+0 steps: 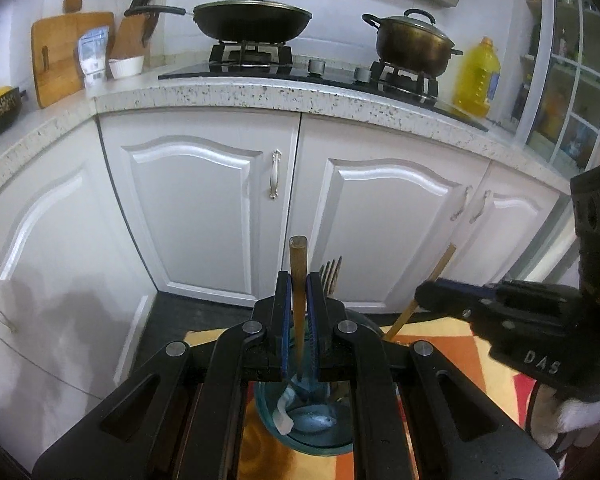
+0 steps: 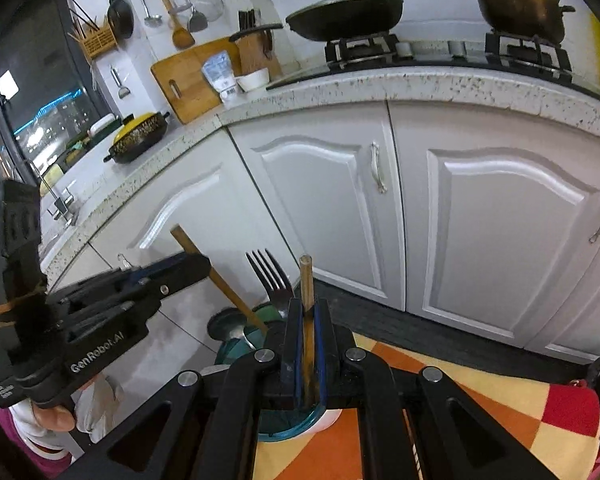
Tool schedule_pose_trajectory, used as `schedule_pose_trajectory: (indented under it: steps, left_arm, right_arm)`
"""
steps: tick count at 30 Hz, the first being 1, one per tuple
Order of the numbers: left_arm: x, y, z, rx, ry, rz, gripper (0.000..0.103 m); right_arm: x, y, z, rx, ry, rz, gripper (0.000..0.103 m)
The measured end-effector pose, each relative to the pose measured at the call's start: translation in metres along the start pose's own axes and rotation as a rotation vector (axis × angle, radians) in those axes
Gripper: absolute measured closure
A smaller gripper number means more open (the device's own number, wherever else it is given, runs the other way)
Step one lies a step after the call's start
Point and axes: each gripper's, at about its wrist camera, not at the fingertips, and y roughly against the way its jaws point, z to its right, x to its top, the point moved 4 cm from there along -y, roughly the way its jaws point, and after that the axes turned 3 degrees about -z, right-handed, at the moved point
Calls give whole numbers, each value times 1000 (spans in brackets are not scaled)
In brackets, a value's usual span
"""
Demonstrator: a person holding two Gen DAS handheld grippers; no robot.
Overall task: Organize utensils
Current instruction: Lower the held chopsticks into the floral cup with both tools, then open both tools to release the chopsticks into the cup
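A blue-tinted glass jar (image 1: pixel 312 420) stands on a table with an orange patterned cloth (image 1: pixel 440 344). My left gripper (image 1: pixel 299 280) is shut on an upright wooden stick (image 1: pixel 298 272) whose lower end reaches into the jar. My right gripper (image 2: pixel 309 308) is shut on a second wooden stick (image 2: pixel 307 280), also standing in the jar (image 2: pixel 292 420). In the left wrist view the right gripper (image 1: pixel 432 294) holds its stick (image 1: pixel 440 272) tilted. A metal fork (image 2: pixel 271 276) stands tines up in the jar; it also shows behind my left fingers (image 1: pixel 332 276). In the right wrist view the left gripper (image 2: pixel 196 260) grips its stick (image 2: pixel 216 276).
White cabinet doors (image 1: pixel 204 208) under a speckled counter (image 1: pixel 260 92) face the table. A lidded frying pan (image 1: pixel 252 18) and a pot (image 1: pixel 412 40) sit on the stove. A yellow oil bottle (image 1: pixel 478 76), cutting board (image 1: pixel 64 52) and knife block (image 1: pixel 134 36) stand on the counter.
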Motion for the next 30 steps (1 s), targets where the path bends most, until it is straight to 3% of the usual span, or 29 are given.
schedule_pose_trajectory:
  steps: [5, 6, 7, 8, 16, 20, 23, 30]
  left_arm:
    - [2, -1, -1, -5, 16, -7, 97]
    - [2, -1, -1, -6, 18, -9, 97]
    - [1, 0, -2, -8, 21, -10, 97]
    - [1, 0, -2, -12, 23, -11, 97]
    - [0, 4, -3, -13, 31, -28, 93]
    - [-1, 8, -6, -26, 44, -30, 73]
    - [0, 16, -8, -35, 56, -15, 65]
    - [-2, 31, -10, -43, 75, -9, 65]
  right_arm:
    - [2, 2, 2, 5, -19, 21, 94]
    - [2, 4, 3, 13, -30, 19, 89]
    - [2, 5, 3, 22, -40, 21, 73]
    - [3, 7, 4, 31, -50, 29, 67]
    - [-3, 14, 9, 24, -64, 25, 67]
    - [-9, 18, 18, 20, -102, 18, 67]
    - [-13, 26, 22, 27, -124, 27, 67]
    - [-26, 43, 27, 24, -146, 36, 66]
